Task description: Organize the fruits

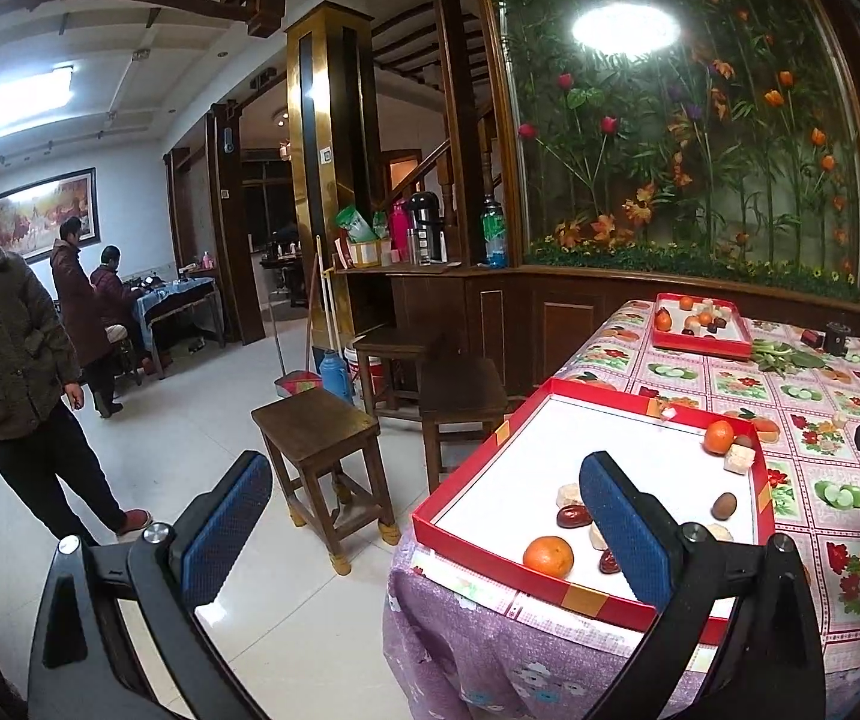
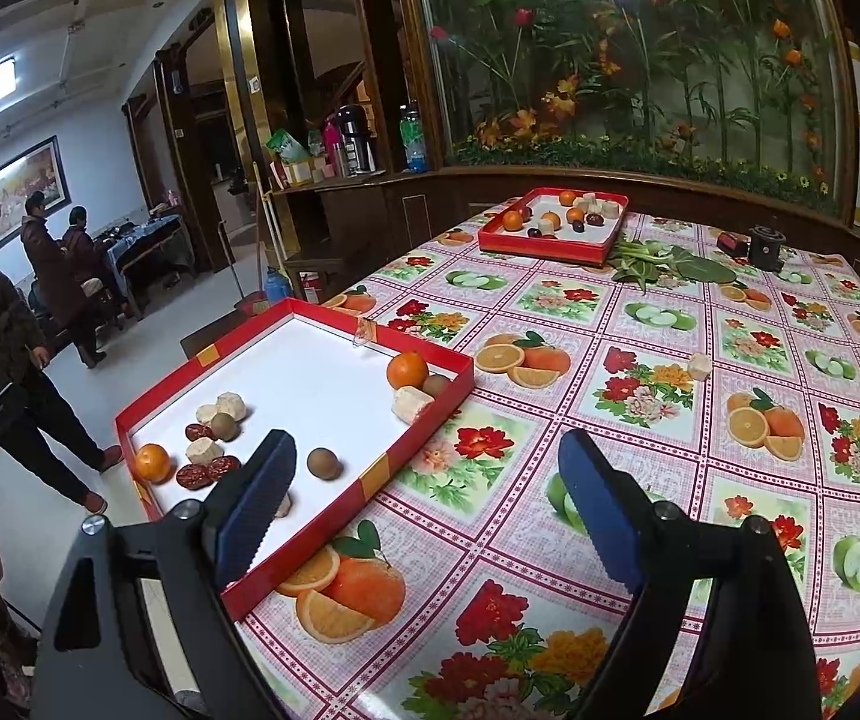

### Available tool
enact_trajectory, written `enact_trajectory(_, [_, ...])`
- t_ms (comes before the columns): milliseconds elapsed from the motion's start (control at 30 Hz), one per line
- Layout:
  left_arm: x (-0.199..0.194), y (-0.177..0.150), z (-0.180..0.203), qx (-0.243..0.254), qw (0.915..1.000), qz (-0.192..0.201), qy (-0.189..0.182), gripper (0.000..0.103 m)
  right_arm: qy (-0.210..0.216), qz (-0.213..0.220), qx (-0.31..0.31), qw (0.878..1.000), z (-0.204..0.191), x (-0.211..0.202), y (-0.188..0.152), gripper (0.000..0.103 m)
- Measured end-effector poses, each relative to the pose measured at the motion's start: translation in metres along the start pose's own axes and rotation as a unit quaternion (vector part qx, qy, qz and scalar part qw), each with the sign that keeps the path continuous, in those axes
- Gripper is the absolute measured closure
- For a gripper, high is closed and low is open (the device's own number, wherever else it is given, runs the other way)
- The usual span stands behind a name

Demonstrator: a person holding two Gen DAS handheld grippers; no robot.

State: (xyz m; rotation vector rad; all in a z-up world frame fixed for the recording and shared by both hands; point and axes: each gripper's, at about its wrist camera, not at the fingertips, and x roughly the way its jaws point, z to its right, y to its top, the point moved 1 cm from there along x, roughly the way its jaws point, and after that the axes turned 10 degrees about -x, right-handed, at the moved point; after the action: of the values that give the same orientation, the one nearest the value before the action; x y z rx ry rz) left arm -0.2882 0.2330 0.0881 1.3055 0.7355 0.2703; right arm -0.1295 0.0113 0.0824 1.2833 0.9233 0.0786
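Dining room, tiled floor, glass panel w/ fake flowers behind a table in a fruit-print cloth. Stools stand off the table edge; three people at left, one close in a dark coat, two farther back by a side table.

Writing: none legible. Green bottle on the ledge has a label, too small to read. Same for the bags and flask beside it.

Hard to see: near tray, red rim and white floor, is partly covered by gripper fingers in both views. Pale chunks and dark red pieces in it can't be ID'd for sure; maybe dates. Small black object at the far table end is unclear.

Fruit: near tray holds two oranges, one at the near-left corner, one at the far-right corner, plus round brown fruits. Far tray holds more oranges and bits. One pale chunk lies loose on the cloth. Greens lie beside the far tray.

Tools: L gripper jaws wide apart, nothing between them, one finger over the near tray, other over floor. R gripper jaws wide, empty, straddling the tray's near-right rim.
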Motion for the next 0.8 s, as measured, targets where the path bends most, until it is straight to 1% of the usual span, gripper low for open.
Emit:
enact_trajectory(267, [0.002,0.001,-0.001,-0.001,1.0,-0.003,0.0,0.001,-0.002,-0.003,0.005,1.0,0.002,0.003,-0.003,0.014])
enact_trajectory(500, [0.004,0.002,0.001,-0.001,1.0,0.0,-0.007,0.001,-0.004,-0.002,0.006,1.0,0.004,0.004,-0.004,0.014])
enact_trajectory(800, [0.002,0.001,0.021,0.003,0.9994,-0.01,-0.033,0.001,0.001,0.0,0.002,1.0,0.003,0.001,-0.002,0.014])
